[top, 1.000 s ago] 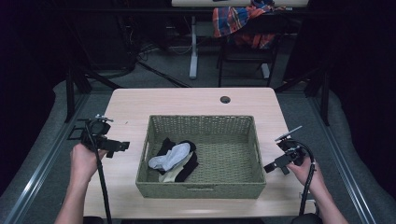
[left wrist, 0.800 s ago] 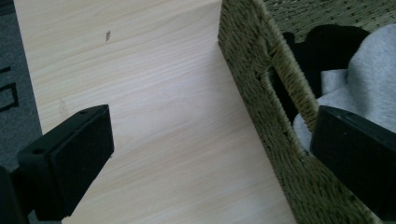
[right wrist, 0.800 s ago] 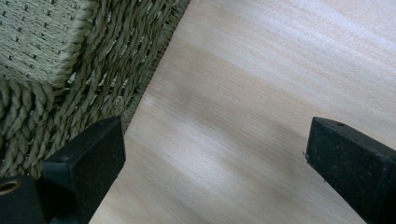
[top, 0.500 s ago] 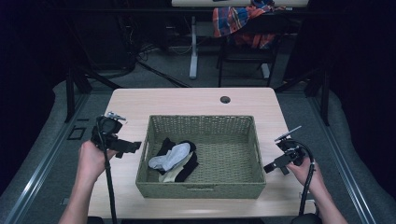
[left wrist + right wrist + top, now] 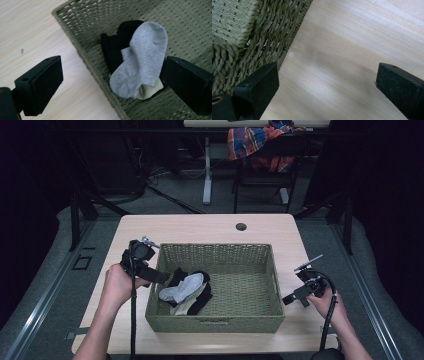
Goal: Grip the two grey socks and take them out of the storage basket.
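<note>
a pale wood-grain counter point(image 5: 200, 227) with rounded corners stands on a grey floor point(image 5: 50, 285). a dark round cable hole point(image 5: 241, 226) sits near its far edge, about mid-width. a green woven basket point(image 5: 220, 324) rests directly on the counter, taking up the middle and reaching close to the near edge, with bare wood showing on both sides and behind it.

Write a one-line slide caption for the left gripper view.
Open left gripper above grey sock in woven basket.
</note>
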{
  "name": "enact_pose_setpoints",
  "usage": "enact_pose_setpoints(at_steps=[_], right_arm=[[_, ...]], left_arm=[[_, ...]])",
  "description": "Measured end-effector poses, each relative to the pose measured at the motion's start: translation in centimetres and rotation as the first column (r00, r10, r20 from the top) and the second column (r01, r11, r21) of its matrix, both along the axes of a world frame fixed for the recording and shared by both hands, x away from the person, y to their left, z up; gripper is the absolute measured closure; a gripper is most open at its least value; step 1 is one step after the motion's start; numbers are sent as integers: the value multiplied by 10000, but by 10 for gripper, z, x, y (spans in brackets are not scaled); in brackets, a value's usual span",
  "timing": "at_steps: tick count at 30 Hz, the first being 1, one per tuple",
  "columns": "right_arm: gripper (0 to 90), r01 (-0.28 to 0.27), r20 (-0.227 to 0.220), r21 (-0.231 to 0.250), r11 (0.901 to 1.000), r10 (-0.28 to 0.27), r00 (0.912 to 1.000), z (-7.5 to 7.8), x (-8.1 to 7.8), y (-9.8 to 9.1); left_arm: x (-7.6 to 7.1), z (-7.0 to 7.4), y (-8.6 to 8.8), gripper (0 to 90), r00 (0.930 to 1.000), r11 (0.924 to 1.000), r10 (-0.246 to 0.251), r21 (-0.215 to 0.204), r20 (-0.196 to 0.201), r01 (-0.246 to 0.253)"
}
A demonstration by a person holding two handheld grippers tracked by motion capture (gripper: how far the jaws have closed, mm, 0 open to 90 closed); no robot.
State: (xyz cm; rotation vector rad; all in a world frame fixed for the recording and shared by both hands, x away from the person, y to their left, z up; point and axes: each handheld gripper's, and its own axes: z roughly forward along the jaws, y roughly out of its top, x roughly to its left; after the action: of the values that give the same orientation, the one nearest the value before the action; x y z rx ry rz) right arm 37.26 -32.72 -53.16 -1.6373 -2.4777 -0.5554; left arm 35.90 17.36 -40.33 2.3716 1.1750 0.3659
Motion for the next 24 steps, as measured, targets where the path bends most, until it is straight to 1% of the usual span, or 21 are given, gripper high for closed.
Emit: enact_pose_setpoints(at_steps=[1, 2, 3, 4, 5, 6, 7, 8, 10, 11, 12, 13, 14, 15, 16, 17, 18, 20, 22, 23, 24], right_arm=[[45, -7, -10, -21, 10000, 7, 10000, 0, 0, 0], [45, -7, -10, -21, 10000, 7, 10000, 0, 0, 0], [45, -22, -29, -52, 10000, 22, 10000, 0, 1, -1], [46, -148, -159, -142, 9998, 145, 9998, 1, 1, -2], [46, 39, -8, -65, 10000, -39, 10000, 1, 0, -2], [46, 39, -8, -65, 10000, -39, 10000, 1, 0, -2], [46, -158, -113, -181, 9997, 156, 9998, 2, 1, -4], [46, -158, -113, -181, 9997, 156, 9998, 2, 1, -4], [46, -97, -77, -126, 9999, 96, 9999, 2, 1, -4], [46, -133, -93, -129, 9998, 132, 9999, 2, 1, -3], [46, -193, -124, -157, 9997, 191, 9997, 2, 1, -4], [46, 82, 46, -39, 10000, -82, 10000, 0, 0, -2], [46, 82, 46, -39, 10000, -82, 10000, 0, 0, -2], [46, -227, -138, -175, 9996, 225, 9997, 2, 2, -4], [46, -227, -138, -175, 9996, 225, 9997, 2, 2, -4], [46, 115, 85, 53, 9999, -115, 9999, 0, 0, -2], [46, 115, 85, 53, 9999, -115, 9999, 0, 0, -2], [46, -7, 29, 12, 10000, 7, 10000, 1, 0, -2], [46, 9, 23, -42, 10000, -9, 10000, 1, 0, -2], [46, -198, -71, -93, 9998, 197, 9998, 2, 1, -3], [46, -198, -71, -93, 9998, 197, 9998, 2, 1, -3]], left_arm=[[3, -1, -7, 33, 9998, 9999, -164, 24, -96, 164], [3, -1, -7, 35, 9998, 9999, -164, 24, -96, 164], [5, -1, -11, 35, 9995, 9996, -288, 22, -126, 289], [7, -2, -15, 35, 9990, 9992, -396, 22, -217, 396], [12, -3, -21, 35, 9975, 9983, -574, 113, -411, 579], [12, -3, -21, 35, 9975, 9983, -574, 113, -411, 579], [16, -4, -27, 35, 9958, 9973, -713, 120, -566, 720], [16, -4, -27, 35, 9958, 9973, -713, 120, -566, 720], [19, -8, -35, 35, 9936, 9959, -870, 163, -722, 884], [21, -13, -41, 35, 9909, 9943, -1024, 194, -878, 1045], [21, -13, -41, 35, 9909, 9943, -1024, 194, -878, 1045], [21, -19, -46, 35, 9892, 9932, -1109, 243, -961, 1137], [21, -19, -46, 35, 9892, 9932, -1109, 243, -961, 1137], [21, -24, -49, 36, 9867, 9925, -1153, 284, -1144, 1192], [21, -24, -49, 36, 9867, 9925, -1153, 284, -1144, 1192], [21, -28, -50, 37, 9856, 9922, -1156, 315, -1232, 1203], [21, -30, -51, 37, 9850, 9925, -1158, 243, -1276, 1198], [20, -33, -53, 51, 9831, 9919, -1203, 228, -1381, 1246], [18, -36, -56, 121, 9816, 9912, -1247, 256, -1444, 1297], [18, -39, -58, 157, 9776, 9895, -1341, 315, -1620, 1409], [18, -39, -58, 156, 9776, 9895, -1341, 315, -1620, 1409]])
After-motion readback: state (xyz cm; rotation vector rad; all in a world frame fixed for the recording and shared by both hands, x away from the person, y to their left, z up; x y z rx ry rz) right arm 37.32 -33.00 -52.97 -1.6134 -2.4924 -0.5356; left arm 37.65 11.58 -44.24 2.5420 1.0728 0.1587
